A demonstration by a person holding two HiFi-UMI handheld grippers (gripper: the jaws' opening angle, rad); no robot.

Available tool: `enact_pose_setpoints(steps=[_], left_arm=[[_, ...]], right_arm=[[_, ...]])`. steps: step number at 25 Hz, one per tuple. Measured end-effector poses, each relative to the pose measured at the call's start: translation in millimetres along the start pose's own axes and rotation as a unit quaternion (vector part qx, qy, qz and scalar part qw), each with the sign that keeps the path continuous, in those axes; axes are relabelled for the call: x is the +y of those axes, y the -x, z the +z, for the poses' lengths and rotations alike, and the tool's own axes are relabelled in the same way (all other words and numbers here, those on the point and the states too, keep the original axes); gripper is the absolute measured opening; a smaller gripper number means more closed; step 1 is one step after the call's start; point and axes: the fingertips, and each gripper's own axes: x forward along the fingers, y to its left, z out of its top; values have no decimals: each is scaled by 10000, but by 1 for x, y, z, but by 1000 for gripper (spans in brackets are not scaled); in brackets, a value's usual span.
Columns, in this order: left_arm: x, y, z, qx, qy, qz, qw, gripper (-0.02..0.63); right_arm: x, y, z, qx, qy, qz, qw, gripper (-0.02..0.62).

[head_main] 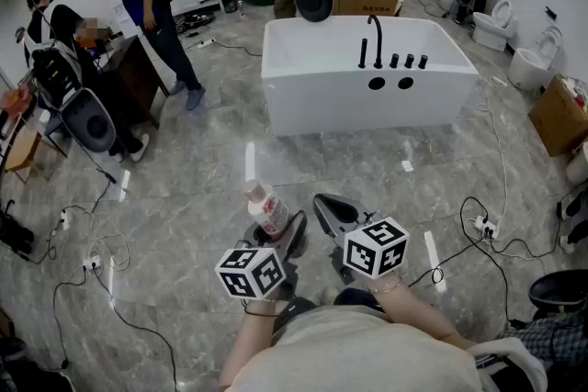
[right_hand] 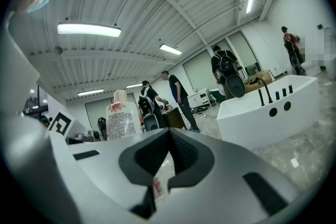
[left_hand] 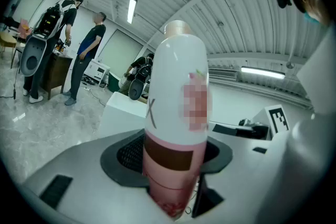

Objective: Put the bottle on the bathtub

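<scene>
A white and pink bottle (head_main: 266,208) stands upright between the jaws of my left gripper (head_main: 278,232), which is shut on its lower half. In the left gripper view the bottle (left_hand: 176,113) fills the middle and hides most of what lies ahead of the left gripper (left_hand: 173,168). My right gripper (head_main: 329,208) hangs beside it on the right, its jaws together and empty. From the right gripper (right_hand: 169,136) the bottle (right_hand: 122,119) shows at the left. The white bathtub (head_main: 367,83) stands well ahead across the floor, and its wall (right_hand: 268,110) shows at the right gripper view's right.
A black faucet (head_main: 375,39) and knobs sit on the tub's near rim. Cables (head_main: 478,234) trail over the marble floor on both sides. People stand at the far left (head_main: 152,5) and behind the tub. Toilets (head_main: 533,64) and a cardboard box (head_main: 559,115) line the right.
</scene>
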Motion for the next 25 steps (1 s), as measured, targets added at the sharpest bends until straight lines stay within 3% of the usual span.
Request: enact_pose_setpoints(steps=[9,16,25], left_arm=[[-6,-22,8,-85,-120,-77,9999,241],[-8,-40,13,-124,-325,-113,9993,241],[-3,-68,1,-160,-179,41,9997,241]], right_arm=[[-16,1,12,-64,-36,41,10000,-5],[-38,0,17,-91,235,-138,9996,-3],[-84,2,5,42,-345,-48,9994,-3]])
